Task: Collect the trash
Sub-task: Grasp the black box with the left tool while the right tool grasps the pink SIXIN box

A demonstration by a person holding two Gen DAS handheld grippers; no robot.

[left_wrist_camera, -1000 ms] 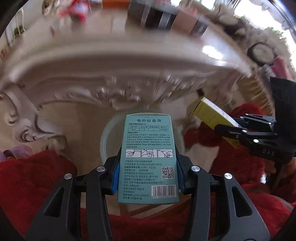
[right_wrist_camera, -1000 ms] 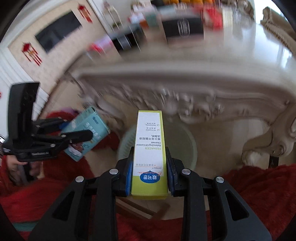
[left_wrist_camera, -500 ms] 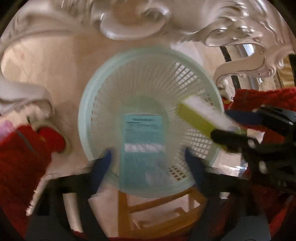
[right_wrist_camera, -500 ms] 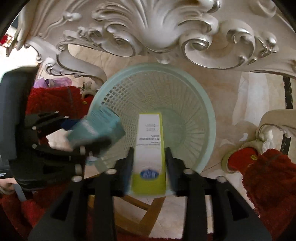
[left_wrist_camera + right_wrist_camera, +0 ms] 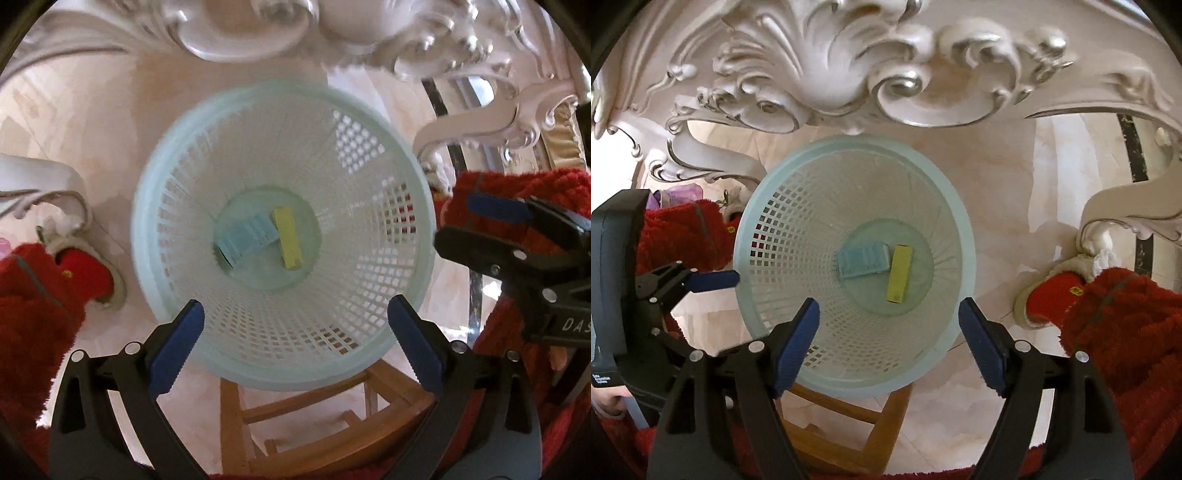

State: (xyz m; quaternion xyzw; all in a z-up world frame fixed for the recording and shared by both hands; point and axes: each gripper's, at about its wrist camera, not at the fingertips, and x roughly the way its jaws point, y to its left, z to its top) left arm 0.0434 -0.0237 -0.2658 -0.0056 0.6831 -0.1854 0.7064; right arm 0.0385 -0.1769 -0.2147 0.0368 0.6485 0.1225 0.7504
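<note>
A pale green mesh wastebasket (image 5: pixel 144 221) stands below both grippers, seen from straight above. At its bottom lie a teal box (image 5: pixel 245 242) and a yellow box (image 5: pixel 288 238), side by side and touching. My left gripper (image 5: pixel 295 304) hangs over the near rim, its jaws opening wide with nothing between them. My right gripper (image 5: pixel 888 306) hovers over the same basket (image 5: pixel 742 258), its jaws also opening and bare. Its view shows the teal box (image 5: pixel 862 260) and yellow box (image 5: pixel 899 275) far below. Each gripper appears at the edge of the other's view.
A carved white table apron (image 5: pixel 849 74) overhangs the basket's far side, and curled table legs (image 5: pixel 1108 221) stand to either side. The basket rests on a wooden stool (image 5: pixel 295 424). Red fluffy clothing (image 5: pixel 1126 332) and red slippers (image 5: pixel 85 277) flank it on the marble floor.
Both grippers tipped down over the basket and opened. The teal box left my left gripper and the yellow box left my right one; both now lie at the basket's bottom.
</note>
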